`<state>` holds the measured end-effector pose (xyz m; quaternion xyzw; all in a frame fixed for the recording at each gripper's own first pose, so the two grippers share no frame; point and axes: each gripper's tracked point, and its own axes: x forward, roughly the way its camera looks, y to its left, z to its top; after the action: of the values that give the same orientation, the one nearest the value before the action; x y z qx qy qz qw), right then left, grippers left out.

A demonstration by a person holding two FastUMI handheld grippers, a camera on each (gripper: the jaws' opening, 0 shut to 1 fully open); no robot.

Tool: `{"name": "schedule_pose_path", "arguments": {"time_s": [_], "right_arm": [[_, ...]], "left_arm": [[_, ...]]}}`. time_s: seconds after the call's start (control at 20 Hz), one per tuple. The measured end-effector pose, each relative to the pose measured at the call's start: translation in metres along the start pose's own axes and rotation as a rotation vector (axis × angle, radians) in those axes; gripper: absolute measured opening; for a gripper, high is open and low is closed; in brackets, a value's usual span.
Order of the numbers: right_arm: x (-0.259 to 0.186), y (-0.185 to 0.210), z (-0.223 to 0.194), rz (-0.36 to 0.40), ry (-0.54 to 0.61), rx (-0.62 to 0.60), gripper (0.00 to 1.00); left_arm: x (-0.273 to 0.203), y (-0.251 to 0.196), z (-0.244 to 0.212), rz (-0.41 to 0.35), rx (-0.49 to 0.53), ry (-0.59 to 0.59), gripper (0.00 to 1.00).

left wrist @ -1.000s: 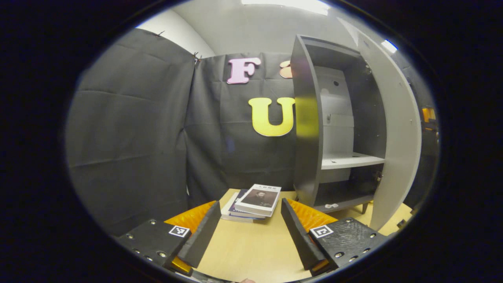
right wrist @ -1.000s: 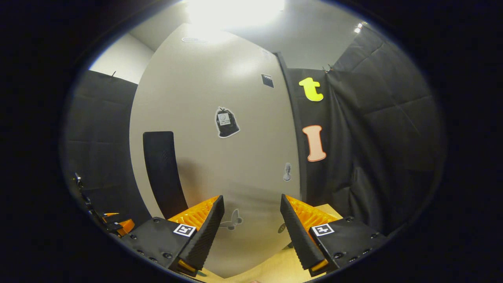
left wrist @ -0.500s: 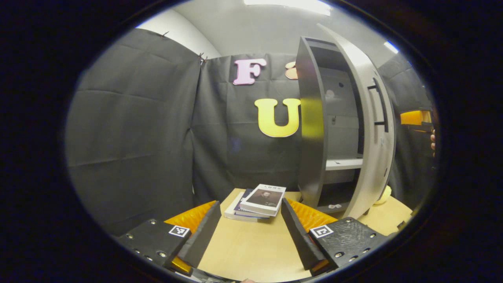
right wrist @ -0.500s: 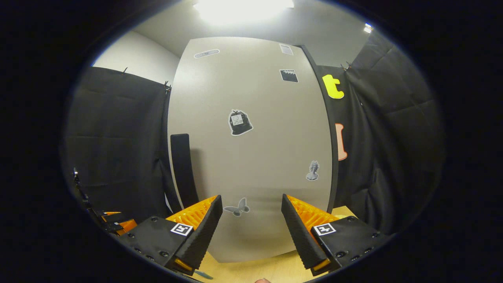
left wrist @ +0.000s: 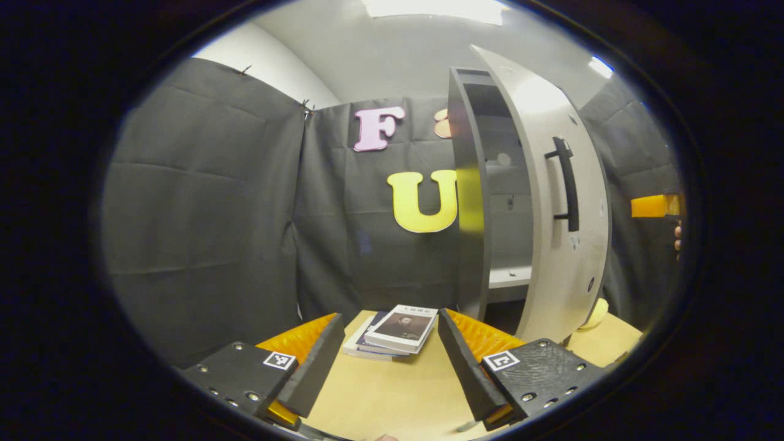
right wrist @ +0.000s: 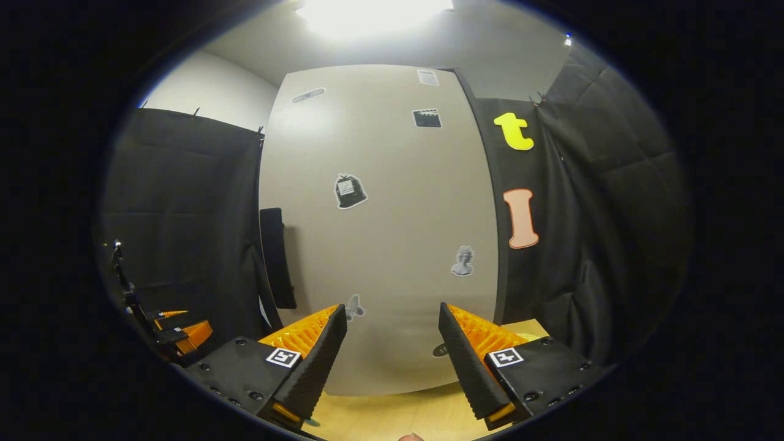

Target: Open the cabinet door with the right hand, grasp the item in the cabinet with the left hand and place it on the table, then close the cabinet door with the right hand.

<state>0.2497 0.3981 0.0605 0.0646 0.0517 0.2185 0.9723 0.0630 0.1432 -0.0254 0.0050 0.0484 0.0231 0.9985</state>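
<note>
right hand-held gripper [right wrist: 392, 349] open, facing cabinet door [right wrist: 380, 233]; door ajar.

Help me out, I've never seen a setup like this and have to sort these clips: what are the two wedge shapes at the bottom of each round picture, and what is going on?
Those wedges are the fingers of hand-held grippers; a person carries one in each hand, and a camera rides on each, looking forward along its fingers.

In the left gripper view, the left gripper is open and holds nothing. Ahead, a stack of books lies on the wooden table, beside a dark cabinet whose pale door stands ajar, with a black handle.

In the right gripper view, the right gripper is also open and empty, facing the door's front, which carries small stickers. At that view's left edge, the other gripper shows farther off.
</note>
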Motion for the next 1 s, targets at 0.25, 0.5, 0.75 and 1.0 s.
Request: {"name": "schedule_pose_path", "arguments": {"time_s": [0.25,0.5,0.75,1.0], "right_arm": [[-0.02,-0.054,0.003,-0.062,-0.018,-0.013,0.95],[-0.037,-0.098,-0.008,-0.135,-0.01,-0.028,0.95],[-0.055,-0.131,-0.023,-0.204,-0.009,-0.067,0.95],[-0.063,-0.145,-0.04,-0.239,0.004,-0.084,0.95]], "left_arm": [[0.0,-0.024,0.023,0.007,0.015,-0.035,0.98],[0.003,-0.054,0.043,-0.017,0.036,-0.058,0.93],[0.003,-0.087,0.058,-0.052,0.054,-0.083,0.93],[0.003,-0.107,0.065,-0.082,0.068,-0.09,0.92]]}}
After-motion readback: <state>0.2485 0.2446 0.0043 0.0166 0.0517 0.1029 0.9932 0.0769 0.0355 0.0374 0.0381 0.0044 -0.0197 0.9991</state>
